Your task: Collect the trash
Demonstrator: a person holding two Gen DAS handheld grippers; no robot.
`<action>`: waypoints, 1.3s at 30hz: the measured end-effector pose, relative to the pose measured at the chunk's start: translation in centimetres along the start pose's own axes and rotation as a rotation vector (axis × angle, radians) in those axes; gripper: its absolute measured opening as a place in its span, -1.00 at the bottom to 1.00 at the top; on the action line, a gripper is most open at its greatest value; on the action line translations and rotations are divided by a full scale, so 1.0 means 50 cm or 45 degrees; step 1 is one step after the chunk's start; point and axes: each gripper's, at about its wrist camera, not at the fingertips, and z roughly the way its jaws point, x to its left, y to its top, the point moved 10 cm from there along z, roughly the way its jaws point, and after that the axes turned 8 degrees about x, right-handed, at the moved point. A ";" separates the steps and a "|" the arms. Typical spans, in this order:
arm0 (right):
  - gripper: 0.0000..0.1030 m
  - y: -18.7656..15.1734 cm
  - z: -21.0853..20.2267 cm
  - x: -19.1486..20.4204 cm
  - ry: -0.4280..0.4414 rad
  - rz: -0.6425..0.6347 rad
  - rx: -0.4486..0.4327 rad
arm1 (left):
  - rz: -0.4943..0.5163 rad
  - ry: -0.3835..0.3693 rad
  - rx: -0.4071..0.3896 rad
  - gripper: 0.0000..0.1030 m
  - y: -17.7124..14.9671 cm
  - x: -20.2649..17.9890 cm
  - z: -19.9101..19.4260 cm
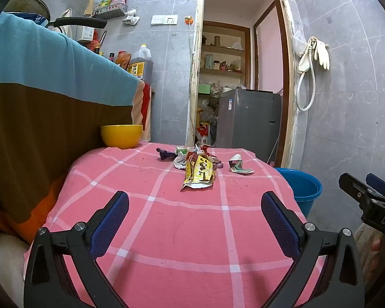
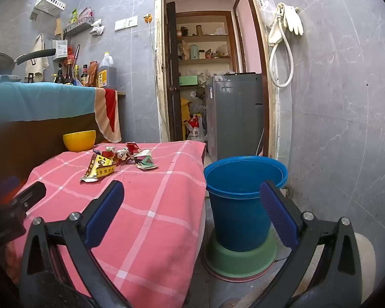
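A heap of crumpled wrappers lies at the far end of the pink checked tablecloth (image 1: 166, 231). A yellow wrapper (image 1: 200, 173) (image 2: 98, 168) is in front, with a white and green wrapper (image 1: 240, 165) (image 2: 145, 161) to its right and a dark purple one (image 1: 164, 153) to its left. My left gripper (image 1: 195, 202) hovers open over the near part of the table, well short of the heap. My right gripper (image 2: 191, 195) is open too, straddling the table's right edge and a blue bucket (image 2: 243, 179) (image 1: 305, 187) on the floor. Both grippers hold nothing.
A yellow bowl (image 1: 122, 136) (image 2: 79, 140) stands at the table's far left corner, against a cloth-draped counter. The bucket rests on an upturned green basin (image 2: 241, 259). Behind the table a doorway opens onto a grey appliance (image 2: 233, 118) and shelves.
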 end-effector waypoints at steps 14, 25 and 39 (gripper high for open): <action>1.00 0.000 0.001 -0.001 -0.005 0.012 0.000 | 0.004 -0.003 -0.003 0.96 0.000 -0.006 -0.003; 1.00 -0.001 0.002 -0.010 -0.003 0.016 0.004 | 0.005 -0.004 -0.001 0.96 0.000 -0.013 0.003; 1.00 -0.001 0.002 -0.010 -0.001 0.017 0.003 | -0.003 -0.007 0.005 0.96 -0.003 -0.005 0.001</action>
